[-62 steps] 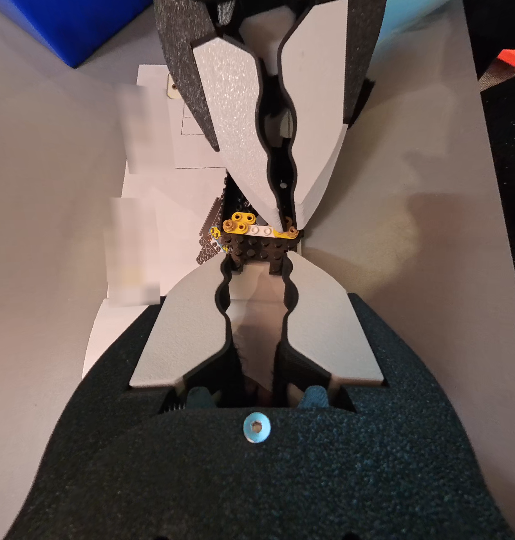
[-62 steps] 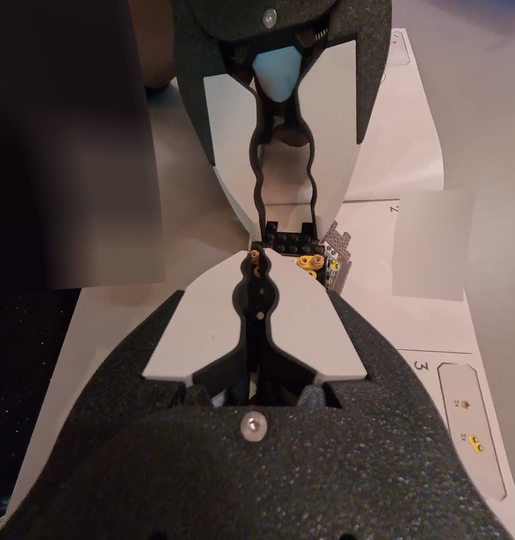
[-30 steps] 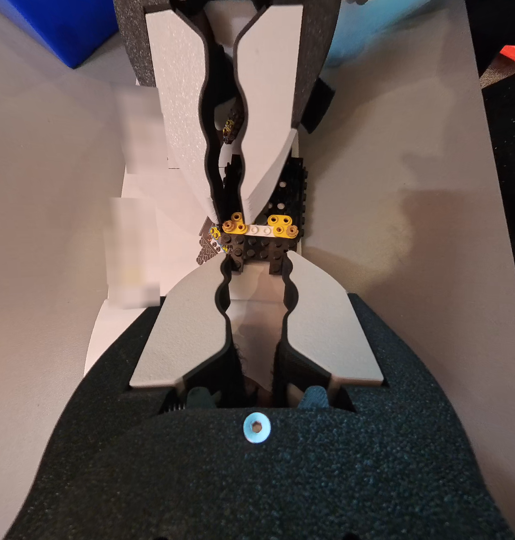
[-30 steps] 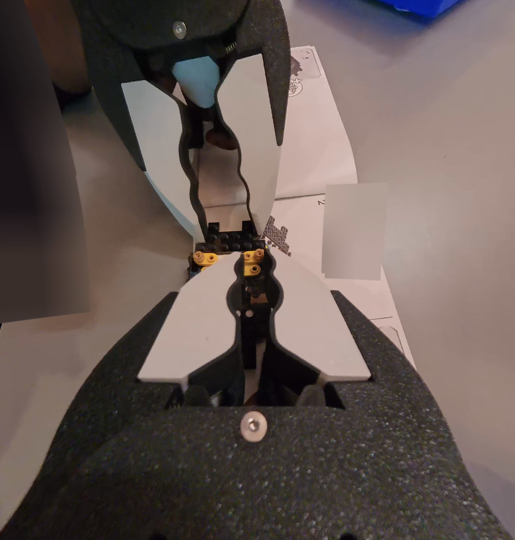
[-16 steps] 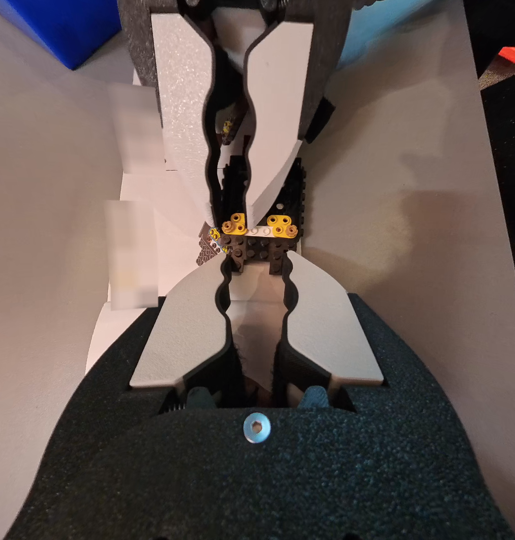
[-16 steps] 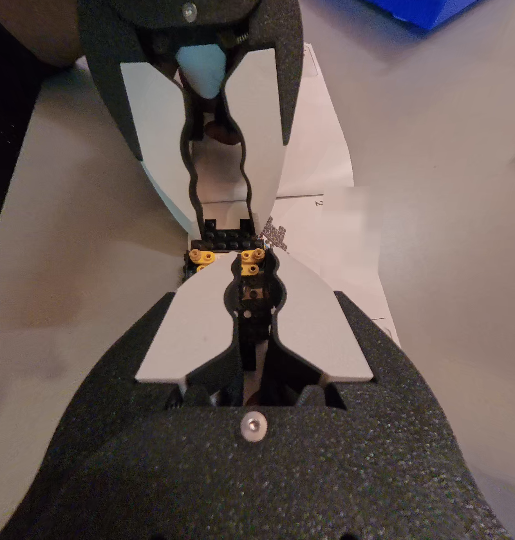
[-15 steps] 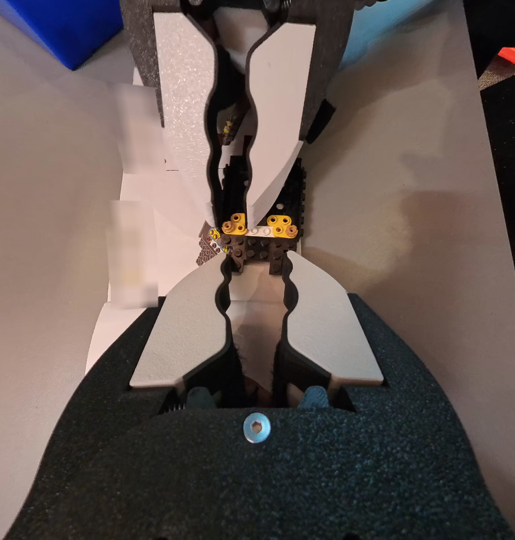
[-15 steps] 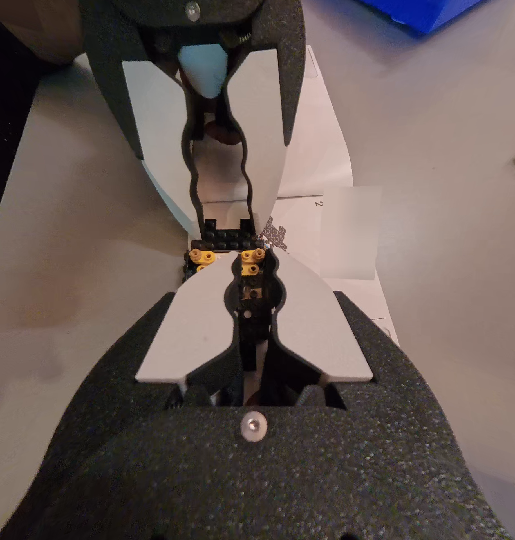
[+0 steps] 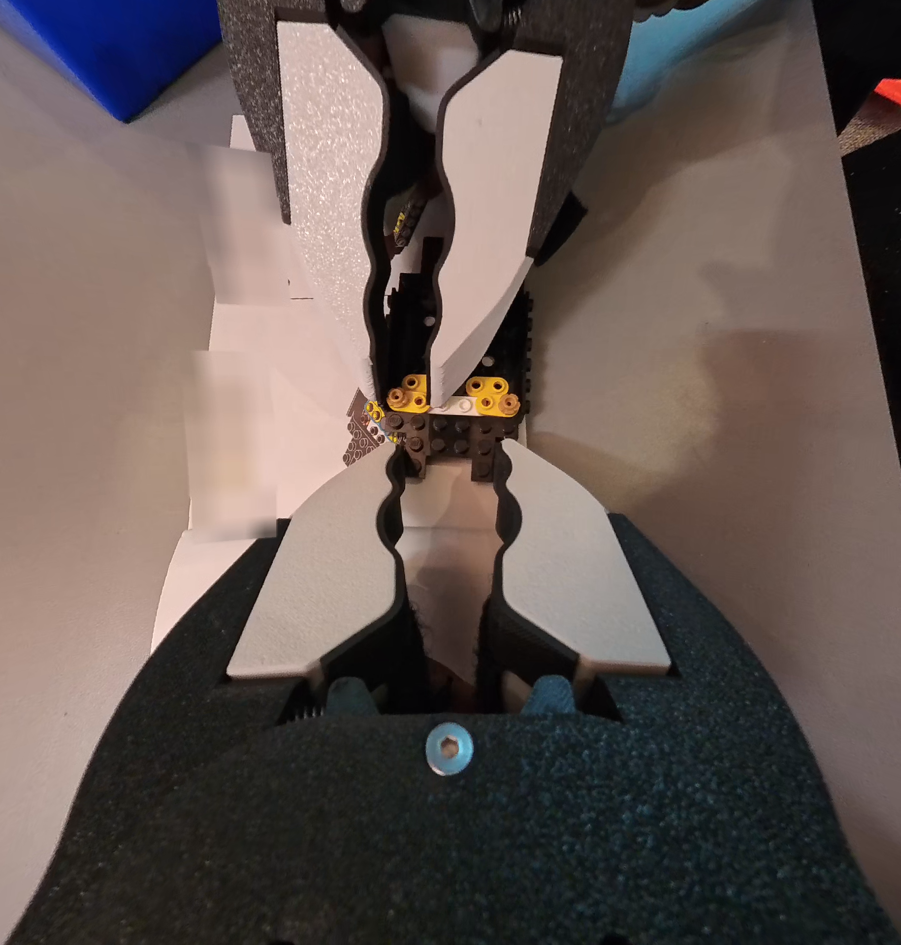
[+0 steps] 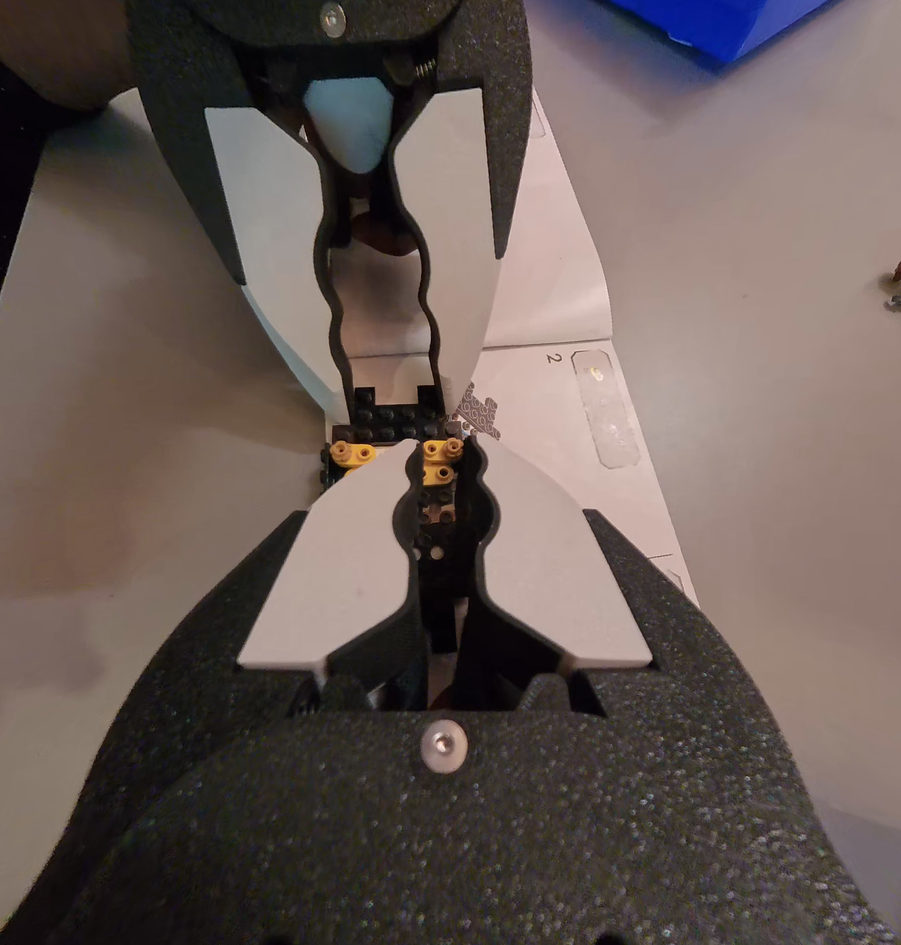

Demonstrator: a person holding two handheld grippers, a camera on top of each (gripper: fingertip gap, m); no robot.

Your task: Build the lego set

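My left tool (image 9: 451, 452) pinches the black brick build (image 9: 453, 434) while my right tool (image 10: 441, 450), narrowly parted, straddles its yellow plates (image 10: 438, 463).

A small black studded brick model (image 9: 453, 434) with yellow pieces sits on a white printed instruction sheet (image 10: 556, 307), hemmed in by two facing grippers: the left gripper (image 9: 448, 455) clamps its near end, the right gripper (image 9: 400, 378) straddles the far part. Bare grey tabletop (image 9: 694, 255) lies open on both sides. A blue box (image 9: 105, 46) stands well apart at the far corner.
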